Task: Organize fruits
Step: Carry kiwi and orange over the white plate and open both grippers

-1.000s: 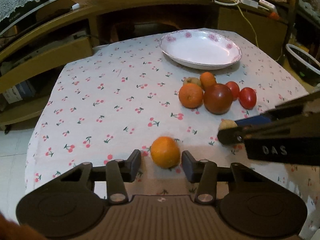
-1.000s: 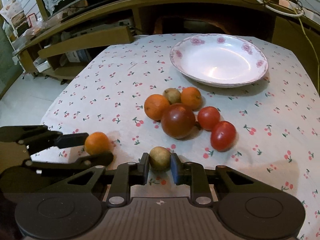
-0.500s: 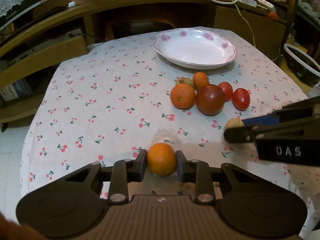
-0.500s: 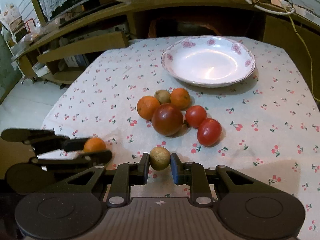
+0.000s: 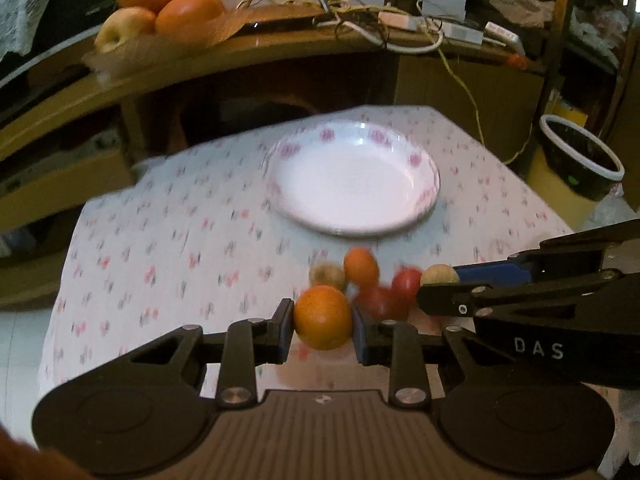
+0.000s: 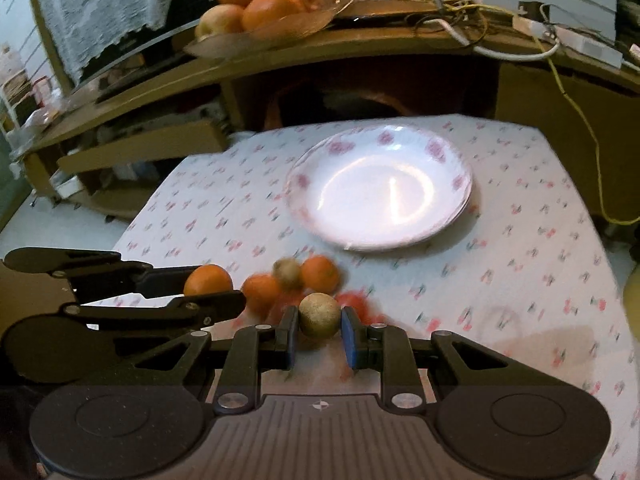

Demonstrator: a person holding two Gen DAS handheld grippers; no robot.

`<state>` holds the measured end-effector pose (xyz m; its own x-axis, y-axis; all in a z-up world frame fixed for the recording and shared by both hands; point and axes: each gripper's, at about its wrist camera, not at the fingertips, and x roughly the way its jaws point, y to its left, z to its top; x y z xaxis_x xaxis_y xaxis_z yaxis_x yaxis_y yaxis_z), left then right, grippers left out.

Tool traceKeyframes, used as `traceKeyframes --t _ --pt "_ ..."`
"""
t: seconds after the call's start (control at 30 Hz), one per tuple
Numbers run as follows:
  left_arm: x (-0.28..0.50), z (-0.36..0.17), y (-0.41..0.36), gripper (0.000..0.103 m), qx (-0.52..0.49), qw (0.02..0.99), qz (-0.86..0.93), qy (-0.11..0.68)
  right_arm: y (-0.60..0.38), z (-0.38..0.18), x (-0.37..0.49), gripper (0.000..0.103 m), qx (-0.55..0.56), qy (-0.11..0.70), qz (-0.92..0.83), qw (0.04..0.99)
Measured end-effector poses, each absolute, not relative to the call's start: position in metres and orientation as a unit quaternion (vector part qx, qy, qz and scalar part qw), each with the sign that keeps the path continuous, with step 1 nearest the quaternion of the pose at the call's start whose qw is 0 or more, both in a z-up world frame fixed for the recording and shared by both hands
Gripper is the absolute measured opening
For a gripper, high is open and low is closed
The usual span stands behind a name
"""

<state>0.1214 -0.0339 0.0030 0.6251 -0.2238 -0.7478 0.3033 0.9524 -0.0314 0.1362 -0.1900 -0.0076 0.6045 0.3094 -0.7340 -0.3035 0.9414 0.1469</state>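
My left gripper [image 5: 322,324] is shut on an orange [image 5: 323,317] and holds it lifted above the cherry-print tablecloth [image 5: 168,240]. My right gripper [image 6: 319,326] is shut on a small brownish-green fruit [image 6: 319,315], also lifted. Each gripper shows in the other's view: the right one [image 5: 436,286] with its fruit [image 5: 439,275], the left one [image 6: 210,286] with the orange [image 6: 208,279]. A white plate [image 5: 354,178] with pink flowers sits empty ahead. Below the grippers lies a blurred cluster: an orange [image 6: 320,274], a brown fruit [image 6: 287,273], another orange [image 6: 261,292] and red tomatoes [image 5: 404,285].
A wooden desk [image 6: 320,52] stands behind the table, bearing a basket of oranges and apples [image 6: 256,4] and tangled cables [image 5: 400,24]. A dark bin with a white rim [image 5: 580,156] stands on the floor at the right. The table's near and left edges drop to white floor.
Both grippers rose off the cloth with their fruit and moved forward toward the plate. The left gripper, open around the orange a second ago, has closed on it.
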Motion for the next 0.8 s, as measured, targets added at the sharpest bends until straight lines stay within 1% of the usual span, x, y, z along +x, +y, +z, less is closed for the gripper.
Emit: traceKeyframes --t 0.33,0.8 --pt "0.175 -0.004 -0.045 0.035 0.039 0.900 -0.157 0.406 -0.198 -0.009 0.187 0.023 -0.004 0.409 0.149 0.900" --pt "0.203 -0.016 -0.048 0.035 0.041 0.901 -0.158 0.402 -0.198 -0.020 0.219 0.025 -0.017 0.411 0.146 0.900"
